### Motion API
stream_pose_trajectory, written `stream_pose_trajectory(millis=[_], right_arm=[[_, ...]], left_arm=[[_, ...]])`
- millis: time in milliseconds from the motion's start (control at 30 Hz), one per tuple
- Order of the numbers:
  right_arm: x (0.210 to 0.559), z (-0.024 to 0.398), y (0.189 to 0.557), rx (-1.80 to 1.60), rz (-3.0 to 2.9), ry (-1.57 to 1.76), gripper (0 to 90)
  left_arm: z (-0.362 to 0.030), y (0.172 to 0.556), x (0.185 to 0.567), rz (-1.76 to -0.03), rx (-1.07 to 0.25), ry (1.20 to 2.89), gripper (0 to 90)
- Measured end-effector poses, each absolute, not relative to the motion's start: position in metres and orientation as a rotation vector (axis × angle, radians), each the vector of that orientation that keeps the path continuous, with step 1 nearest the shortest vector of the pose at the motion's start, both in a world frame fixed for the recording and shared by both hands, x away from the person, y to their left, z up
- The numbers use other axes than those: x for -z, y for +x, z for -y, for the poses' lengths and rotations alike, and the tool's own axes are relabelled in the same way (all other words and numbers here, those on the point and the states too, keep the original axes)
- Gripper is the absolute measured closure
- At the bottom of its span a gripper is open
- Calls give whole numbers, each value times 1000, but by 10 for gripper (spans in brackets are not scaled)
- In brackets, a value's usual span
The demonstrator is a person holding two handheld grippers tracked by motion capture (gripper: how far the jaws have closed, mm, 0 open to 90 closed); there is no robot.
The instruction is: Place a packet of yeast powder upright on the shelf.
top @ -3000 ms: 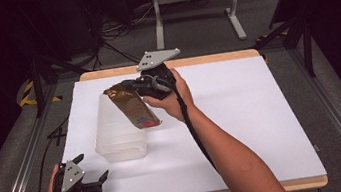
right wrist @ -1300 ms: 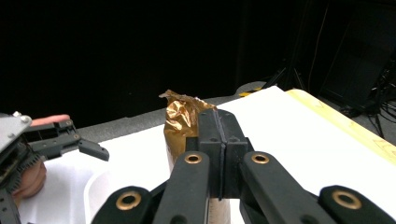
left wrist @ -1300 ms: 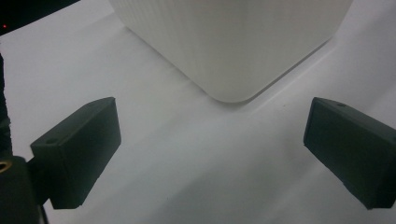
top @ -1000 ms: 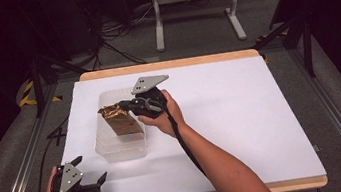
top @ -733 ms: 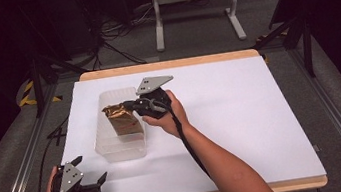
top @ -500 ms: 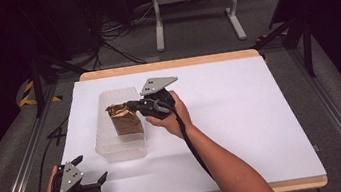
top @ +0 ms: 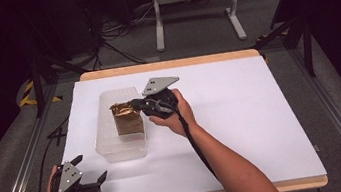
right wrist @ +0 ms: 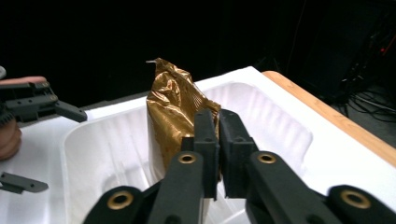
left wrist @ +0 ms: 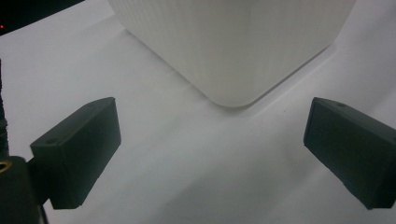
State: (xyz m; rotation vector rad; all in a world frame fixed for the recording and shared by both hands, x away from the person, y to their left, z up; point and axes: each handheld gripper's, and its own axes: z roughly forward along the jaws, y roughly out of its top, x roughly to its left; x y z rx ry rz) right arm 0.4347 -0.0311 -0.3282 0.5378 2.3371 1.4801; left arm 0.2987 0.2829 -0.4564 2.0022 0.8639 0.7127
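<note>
Placing step: my right gripper (top: 135,103) has the gold foil pouch (top: 126,120) standing upright inside the translucent plastic tub (top: 115,149), jaws pinched on its crumpled top edge at the pouch's right side; in the right gripper view the pads (right wrist: 205,140) have just begun to ease apart, a thin gap between them, foil in the gap. Next move, as I judge it: finish the release, then lift straight up so the pouch does not tip. My right forearm reaches diagonally across the white table (top: 242,116), wrist level; my left gripper (top: 91,175) rests near the front-left corner, jaws wide apart, empty, facing the tub.
</note>
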Motion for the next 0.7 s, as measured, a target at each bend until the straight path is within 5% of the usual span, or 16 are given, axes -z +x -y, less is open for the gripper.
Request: stream_pose_trajectory(millis=[700], right_arm=[[313,40,428,-1392,-2322,522,607]], left_arm=[[-284,297,456,-883,-720,2007,48]])
